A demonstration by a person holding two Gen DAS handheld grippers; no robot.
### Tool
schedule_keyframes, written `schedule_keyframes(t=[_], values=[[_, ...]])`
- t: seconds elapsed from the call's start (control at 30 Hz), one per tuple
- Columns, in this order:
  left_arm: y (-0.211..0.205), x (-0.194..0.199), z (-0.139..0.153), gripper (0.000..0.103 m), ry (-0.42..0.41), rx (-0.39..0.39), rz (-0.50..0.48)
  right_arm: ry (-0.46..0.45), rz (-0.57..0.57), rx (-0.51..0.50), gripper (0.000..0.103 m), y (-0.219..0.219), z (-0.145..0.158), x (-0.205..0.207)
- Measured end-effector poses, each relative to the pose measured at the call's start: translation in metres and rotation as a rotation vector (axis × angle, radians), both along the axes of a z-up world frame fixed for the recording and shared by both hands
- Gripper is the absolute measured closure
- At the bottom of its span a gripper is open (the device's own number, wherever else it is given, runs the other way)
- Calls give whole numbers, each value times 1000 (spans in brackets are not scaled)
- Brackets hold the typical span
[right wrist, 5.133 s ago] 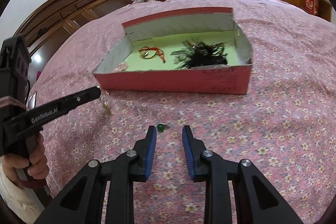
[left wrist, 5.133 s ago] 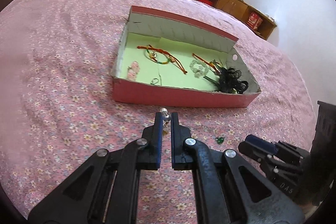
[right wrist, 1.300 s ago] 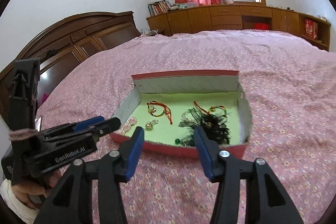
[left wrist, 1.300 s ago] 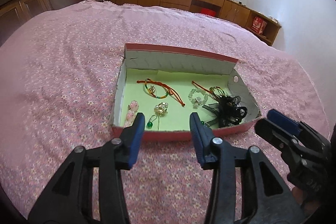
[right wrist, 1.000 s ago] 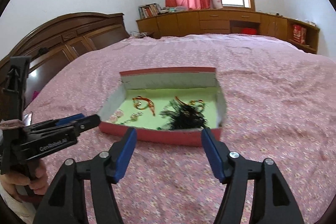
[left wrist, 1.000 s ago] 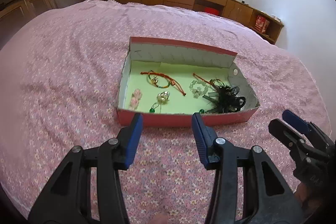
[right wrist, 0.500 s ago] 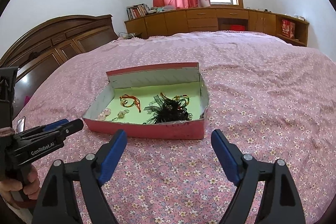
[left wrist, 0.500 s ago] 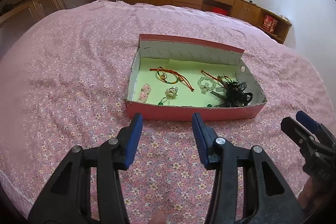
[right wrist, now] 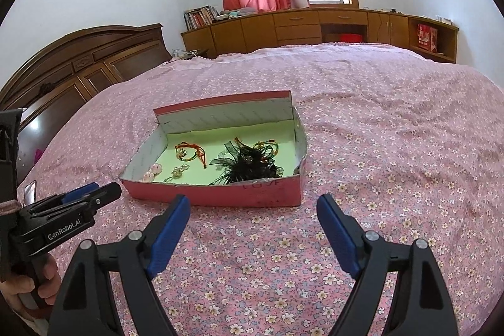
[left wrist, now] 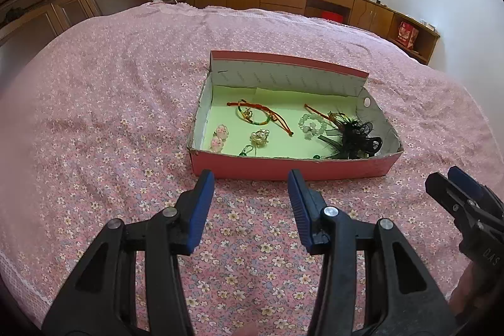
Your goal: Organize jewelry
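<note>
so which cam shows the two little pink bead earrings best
The left wrist view: the pink earrings lie in plain sight, side by side on the green floor near the pink box left wall, both whole. In the right wrist view the same pair sits lower, smaller and paler, partly cut off by the box's front wall.

1. Bare bed (left wrist: 94,147) lies all around the box (left wrist: 283,169) — free passage.
2. Inside, the black feathered piece (left wrist: 352,137) crowds the right end — the green floor's middle is barer.
3. The box's tall back wall blocks the far side.
</note>
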State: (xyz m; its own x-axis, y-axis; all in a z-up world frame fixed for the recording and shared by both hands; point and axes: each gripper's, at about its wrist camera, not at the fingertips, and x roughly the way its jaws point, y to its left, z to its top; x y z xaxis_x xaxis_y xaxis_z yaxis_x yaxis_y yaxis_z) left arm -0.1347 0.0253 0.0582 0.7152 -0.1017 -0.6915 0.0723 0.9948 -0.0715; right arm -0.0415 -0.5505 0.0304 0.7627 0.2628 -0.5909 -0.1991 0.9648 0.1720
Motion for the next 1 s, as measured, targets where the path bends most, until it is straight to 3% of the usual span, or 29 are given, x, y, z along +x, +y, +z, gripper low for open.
schedule_keyframes(t=[1.0], values=[[-1, -1, 2, 62, -18, 16, -1, 16, 1, 8, 19, 4, -7, -1]])
